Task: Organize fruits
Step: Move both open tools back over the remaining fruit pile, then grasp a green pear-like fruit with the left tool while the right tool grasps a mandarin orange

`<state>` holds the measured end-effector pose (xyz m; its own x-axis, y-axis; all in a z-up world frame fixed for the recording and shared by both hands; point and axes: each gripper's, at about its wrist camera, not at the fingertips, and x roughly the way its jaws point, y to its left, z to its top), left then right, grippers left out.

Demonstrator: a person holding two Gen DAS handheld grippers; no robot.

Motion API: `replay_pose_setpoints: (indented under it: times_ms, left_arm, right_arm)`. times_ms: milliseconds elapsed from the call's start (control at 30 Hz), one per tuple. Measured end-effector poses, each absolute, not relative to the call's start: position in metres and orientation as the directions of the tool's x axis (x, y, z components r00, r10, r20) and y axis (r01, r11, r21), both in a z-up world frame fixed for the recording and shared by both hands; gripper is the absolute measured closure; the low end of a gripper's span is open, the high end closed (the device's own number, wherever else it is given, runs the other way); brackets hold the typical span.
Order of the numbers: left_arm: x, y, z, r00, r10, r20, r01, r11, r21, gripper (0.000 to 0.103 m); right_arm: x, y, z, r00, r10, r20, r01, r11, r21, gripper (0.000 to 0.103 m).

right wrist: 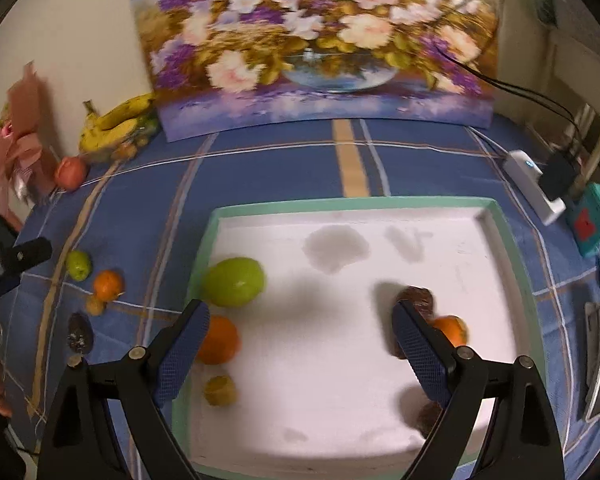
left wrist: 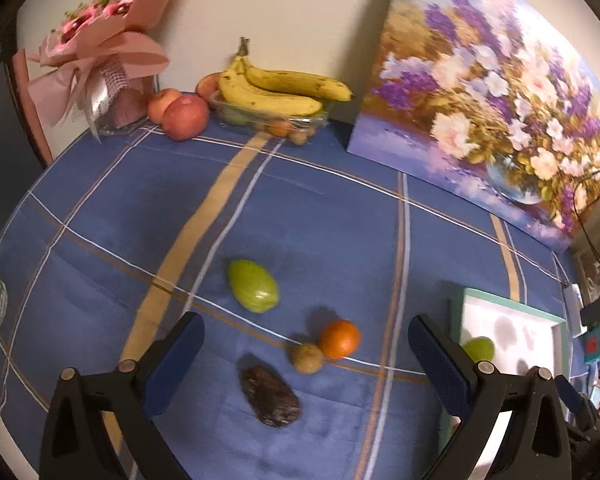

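Both grippers are carried with their jaws spread wide and nothing between the pads. From the left wrist view, the left gripper (left wrist: 304, 344) is seen above four loose fruits on the blue checked tablecloth (left wrist: 100, 216): a green mango (left wrist: 253, 286) furthest ahead, an orange (left wrist: 339, 339) touching a small brownish fruit (left wrist: 308, 358), and a dark wrinkled fruit (left wrist: 270, 396) nearest the fingers. The dark fruit lies between the two finger lines, slightly left of centre, with its long axis running diagonally from upper left to lower right, so a roll of the wrist is judged necessary if it is to be gripped across its short side.

The right gripper (right wrist: 300, 344) is held over the white tray (right wrist: 512, 240) with the pale green rim, where a green mango (right wrist: 233, 281), an orange (right wrist: 218, 340), a small yellowish fruit (right wrist: 220, 391), a dark fruit (right wrist: 420, 300) and another orange (right wrist: 452, 328) already lie. The tray lies to the right of the loose fruits, so the left hand is judged the nearer one for the remaining pieces.

Bananas (left wrist: 280, 88) over a clear container and apples (left wrist: 184, 116) are kept by the wall, beside a flower painting (left wrist: 480, 92). No readable brand or writing is made out; the marks at the left edge of the right wrist view are too blurred.
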<state>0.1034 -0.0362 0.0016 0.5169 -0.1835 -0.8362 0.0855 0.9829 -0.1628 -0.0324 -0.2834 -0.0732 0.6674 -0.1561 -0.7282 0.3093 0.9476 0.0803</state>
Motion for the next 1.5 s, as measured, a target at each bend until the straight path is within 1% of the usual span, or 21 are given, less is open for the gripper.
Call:
replay_pose_setpoints:
  times_ms: [133, 367, 500, 667, 833, 900, 1000, 1067, 1167, 1200, 1267, 1333, 1400, 1433, 1500]
  left_arm:
    - [0.114, -0.009, -0.008, 0.497, -0.152, -0.855, 0.045, 0.988, -0.15, 0.0]
    - [0.124, 0.036, -0.018, 0.489, -0.155, -0.859, -0.059, 0.976, -0.21, 0.0]
    - [0.128, 0.05, -0.016, 0.51, -0.183, -0.841, -0.082, 0.962, -0.259, 0.0]
    - [0.137, 0.069, -0.019, 0.505, -0.259, -0.823, -0.137, 0.918, -0.373, 0.0]
    - [0.147, 0.076, -0.023, 0.474, -0.272, -0.838, -0.139, 0.916, -0.376, 0.0]
    - [0.151, 0.078, -0.026, 0.471, -0.259, -0.843, -0.15, 0.918, -0.366, 0.0]
    - [0.158, 0.078, -0.034, 0.453, -0.275, -0.848, -0.155, 0.913, -0.378, 0.001]
    - [0.162, 0.074, -0.04, 0.433, -0.292, -0.853, -0.147, 0.91, -0.387, 0.001]
    - [0.167, 0.065, -0.05, 0.406, -0.303, -0.862, -0.127, 0.915, -0.382, 0.003]
    - [0.169, 0.062, -0.053, 0.397, -0.308, -0.865, -0.12, 0.917, -0.381, 0.006]
    - [0.171, 0.053, -0.058, 0.379, -0.321, -0.868, -0.1, 0.918, -0.383, 0.01]
    - [0.174, 0.045, -0.065, 0.356, -0.34, -0.87, -0.082, 0.916, -0.392, 0.013]
    - [0.177, 0.04, -0.069, 0.341, -0.35, -0.873, -0.074, 0.915, -0.396, 0.02]
    - [0.178, 0.037, -0.072, 0.331, -0.354, -0.875, -0.07, 0.915, -0.396, 0.022]
    - [0.18, 0.033, -0.074, 0.322, -0.357, -0.877, -0.065, 0.915, -0.397, 0.027]
  right_arm:
    - [-0.026, -0.268, -0.067, 0.69, -0.145, -0.709, 0.29, 0.953, 0.088, 0.01]
    - [-0.007, -0.238, -0.061, 0.714, -0.082, -0.695, 0.229, 0.966, 0.122, 0.01]
    - [0.008, -0.221, -0.063, 0.697, -0.025, -0.716, 0.196, 0.968, 0.156, 0.01]
    - [0.023, -0.199, -0.066, 0.684, 0.028, -0.729, 0.16, 0.969, 0.187, 0.01]
    - [0.04, -0.182, -0.067, 0.674, 0.043, -0.738, 0.138, 0.973, 0.183, 0.011]
    - [0.047, -0.177, -0.068, 0.666, 0.05, -0.745, 0.135, 0.973, 0.186, 0.011]
    - [0.058, -0.169, -0.072, 0.647, 0.073, -0.759, 0.12, 0.973, 0.196, 0.017]
    - [0.065, -0.163, -0.076, 0.636, 0.09, -0.766, 0.103, 0.974, 0.2, 0.026]
    - [0.077, -0.152, -0.084, 0.613, 0.107, -0.783, 0.087, 0.976, 0.201, 0.028]
    - [0.079, -0.15, -0.087, 0.607, 0.112, -0.787, 0.083, 0.976, 0.203, 0.029]
    - [0.085, -0.144, -0.094, 0.59, 0.121, -0.798, 0.072, 0.977, 0.202, 0.039]
    - [0.09, -0.14, -0.1, 0.574, 0.126, -0.809, 0.066, 0.978, 0.2, 0.04]
    - [0.094, -0.137, -0.107, 0.561, 0.13, -0.818, 0.064, 0.978, 0.2, 0.041]
    - [0.095, -0.136, -0.11, 0.554, 0.132, -0.822, 0.062, 0.978, 0.198, 0.043]
    - [0.097, -0.135, -0.114, 0.544, 0.132, -0.829, 0.062, 0.979, 0.196, 0.049]
